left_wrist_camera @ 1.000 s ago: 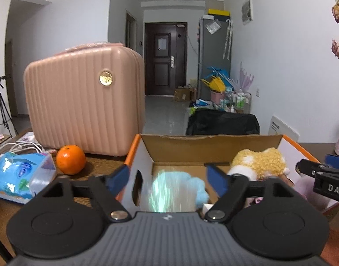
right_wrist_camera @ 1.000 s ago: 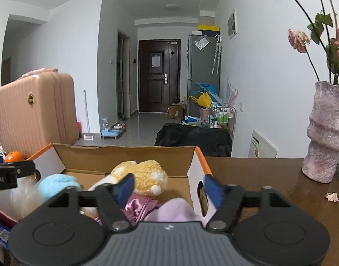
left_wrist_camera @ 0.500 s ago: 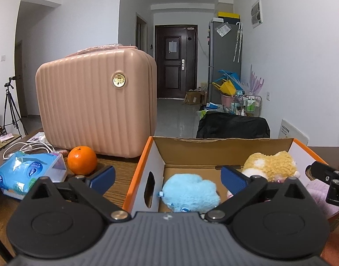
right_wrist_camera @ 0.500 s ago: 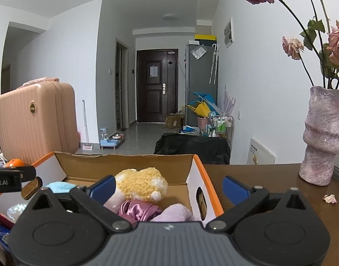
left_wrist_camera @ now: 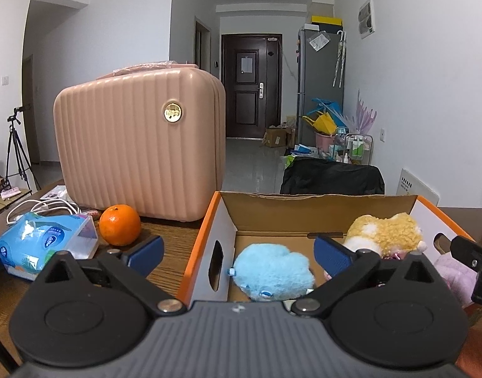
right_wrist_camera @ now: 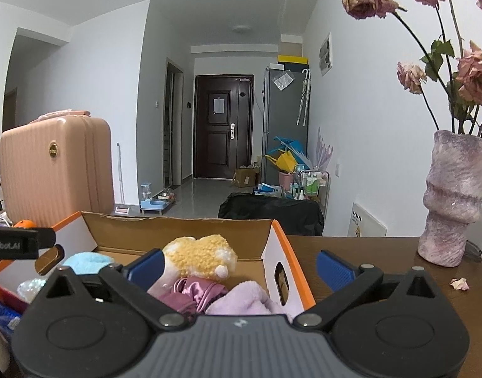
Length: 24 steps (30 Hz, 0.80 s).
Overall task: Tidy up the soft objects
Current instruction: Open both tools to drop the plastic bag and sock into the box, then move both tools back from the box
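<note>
Tongs: left tongs [left_wrist_camera: 238, 253] spread, empty | right tongs [right_wrist_camera: 239, 264] spread, empty | blue plush [left_wrist_camera: 272, 272] boxed, beneath left.

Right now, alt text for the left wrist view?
Open left gripper hovers over a cardboard box holding a blue plush toy and a yellow plush toy. An orange, tissue pack and pink suitcase sit left.

A lived-in flat: front door [right_wrist_camera: 223, 129], fridge [right_wrist_camera: 285, 119] (hallway clutter beside it), vase [right_wrist_camera: 452, 201] of dried roses.
</note>
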{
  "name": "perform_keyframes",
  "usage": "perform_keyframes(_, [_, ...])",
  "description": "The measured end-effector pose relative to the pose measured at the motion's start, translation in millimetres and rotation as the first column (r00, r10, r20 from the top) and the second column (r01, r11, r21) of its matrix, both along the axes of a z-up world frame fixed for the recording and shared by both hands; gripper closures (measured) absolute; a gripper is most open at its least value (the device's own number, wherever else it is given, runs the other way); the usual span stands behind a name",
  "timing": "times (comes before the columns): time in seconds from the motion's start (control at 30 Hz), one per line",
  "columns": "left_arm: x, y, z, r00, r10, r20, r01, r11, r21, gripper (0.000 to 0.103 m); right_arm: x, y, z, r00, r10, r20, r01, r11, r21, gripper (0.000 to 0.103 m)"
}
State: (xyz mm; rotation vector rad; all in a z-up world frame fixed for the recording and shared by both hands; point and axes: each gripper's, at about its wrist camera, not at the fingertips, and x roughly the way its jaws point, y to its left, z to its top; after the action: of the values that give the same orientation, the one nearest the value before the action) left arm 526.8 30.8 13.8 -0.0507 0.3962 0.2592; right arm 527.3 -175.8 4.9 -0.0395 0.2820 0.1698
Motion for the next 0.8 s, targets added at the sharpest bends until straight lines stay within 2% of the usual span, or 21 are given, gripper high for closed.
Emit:
perform_keyframes(0.43, [-25.8, -1.2, -1.4, 1.000, -0.011, -0.004, 0.011, 1.000, 0.027, 0.000, -33.0, -5.5, -5.2, 1.000, 0.011, -0.015, -0.011, 1.000, -0.006, 0.000])
perform_keyframes(0.8, [-55.4, 4.0, -2.2, 1.000, -0.008, 0.003, 0.008, 1.000, 0.021, 0.000, -60.6, -13.2, -6.4, 1.000, 0.004, -0.017, -0.004, 1.000, -0.003, 0.000])
